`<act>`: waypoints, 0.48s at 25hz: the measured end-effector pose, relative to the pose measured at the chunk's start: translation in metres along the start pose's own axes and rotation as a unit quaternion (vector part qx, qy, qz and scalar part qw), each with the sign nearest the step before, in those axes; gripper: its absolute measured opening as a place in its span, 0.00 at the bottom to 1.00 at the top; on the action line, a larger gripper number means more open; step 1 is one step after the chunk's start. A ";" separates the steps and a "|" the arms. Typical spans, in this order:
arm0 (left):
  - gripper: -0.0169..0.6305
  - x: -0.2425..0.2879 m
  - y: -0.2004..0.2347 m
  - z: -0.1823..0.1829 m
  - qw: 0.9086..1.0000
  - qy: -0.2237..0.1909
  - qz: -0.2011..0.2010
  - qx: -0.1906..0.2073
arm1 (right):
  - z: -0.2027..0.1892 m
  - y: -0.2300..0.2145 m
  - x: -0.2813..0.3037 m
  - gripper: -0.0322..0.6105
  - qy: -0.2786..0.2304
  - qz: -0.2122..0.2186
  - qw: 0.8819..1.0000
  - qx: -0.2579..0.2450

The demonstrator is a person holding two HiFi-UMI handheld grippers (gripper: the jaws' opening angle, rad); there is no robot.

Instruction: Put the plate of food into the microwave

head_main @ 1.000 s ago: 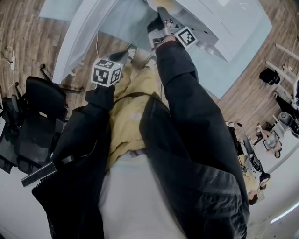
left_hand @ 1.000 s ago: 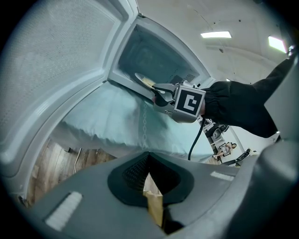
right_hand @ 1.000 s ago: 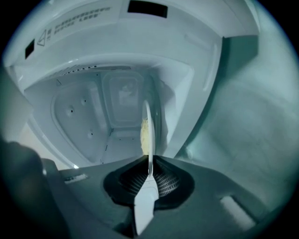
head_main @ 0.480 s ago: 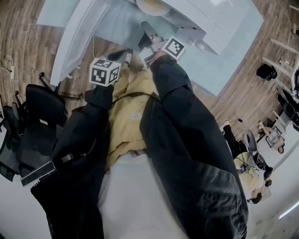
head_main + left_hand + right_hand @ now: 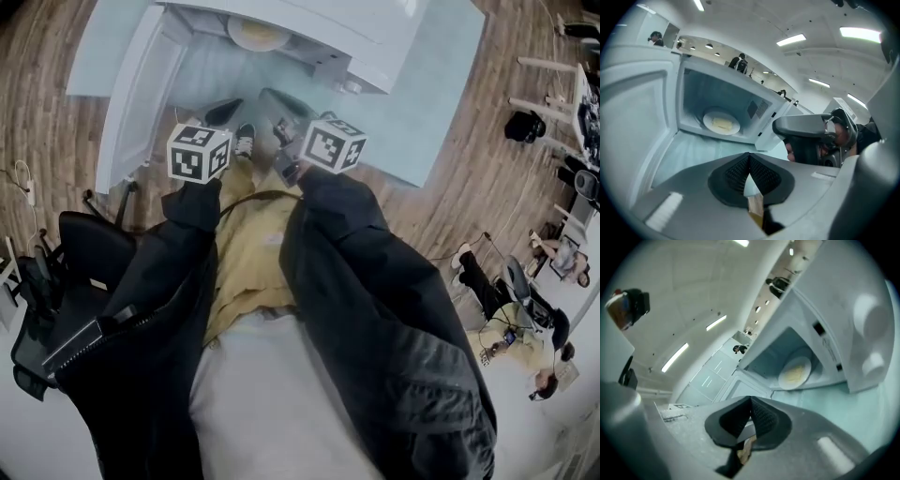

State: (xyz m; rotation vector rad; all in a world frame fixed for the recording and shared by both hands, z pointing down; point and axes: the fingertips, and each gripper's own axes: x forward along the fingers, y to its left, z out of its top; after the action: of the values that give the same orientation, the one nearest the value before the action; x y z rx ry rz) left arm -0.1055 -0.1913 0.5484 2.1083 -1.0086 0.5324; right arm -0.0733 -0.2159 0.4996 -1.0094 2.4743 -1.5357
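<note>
The white microwave [image 5: 319,28] stands open, its door [image 5: 131,89] swung out to the left. The white plate of yellow food [image 5: 255,35] lies inside on the cavity floor, also seen in the left gripper view [image 5: 721,123] and the right gripper view [image 5: 795,372]. My left gripper [image 5: 225,111] hangs in front of the opening, shut and empty [image 5: 749,157]. My right gripper [image 5: 272,98] is beside it, rolled over; its jaws have just been closing and stand shut with nothing between them [image 5: 751,401]. Both are well clear of the plate.
The microwave sits on a pale blue-green table [image 5: 422,103] with its knobs [image 5: 869,319] on the right side. A black office chair [image 5: 84,253] stands at my left on the wooden floor [image 5: 37,84]. People sit at desks to the right [image 5: 525,328].
Both grippers have drawn back from the microwave mouth and risen. The right one, close to the plate a second ago, has rolled over. The plate stays inside.
</note>
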 end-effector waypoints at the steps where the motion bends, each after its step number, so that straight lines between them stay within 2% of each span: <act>1: 0.02 -0.001 -0.007 0.010 1.000 -0.007 -0.002 0.011 | 0.011 0.008 -0.009 0.04 -0.005 -0.004 0.999 -0.037; 4: 0.02 -0.004 -0.028 0.035 0.999 -0.028 -0.006 0.040 | 0.045 0.029 -0.036 0.04 -0.027 -0.022 0.989 -0.140; 7: 0.02 -0.011 -0.044 0.055 0.996 -0.046 -0.006 0.072 | 0.072 0.048 -0.057 0.04 -0.049 -0.045 0.971 -0.229; 12: 0.02 -0.019 -0.077 0.094 0.988 -0.084 0.002 0.132 | 0.104 0.063 -0.094 0.04 -0.086 -0.088 0.938 -0.325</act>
State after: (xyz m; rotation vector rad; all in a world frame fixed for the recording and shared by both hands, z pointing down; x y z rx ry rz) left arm -0.0506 -0.2200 0.4424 2.4188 -1.0861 0.5197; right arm 0.0078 -0.2269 0.3691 -1.3997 2.8721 -0.5871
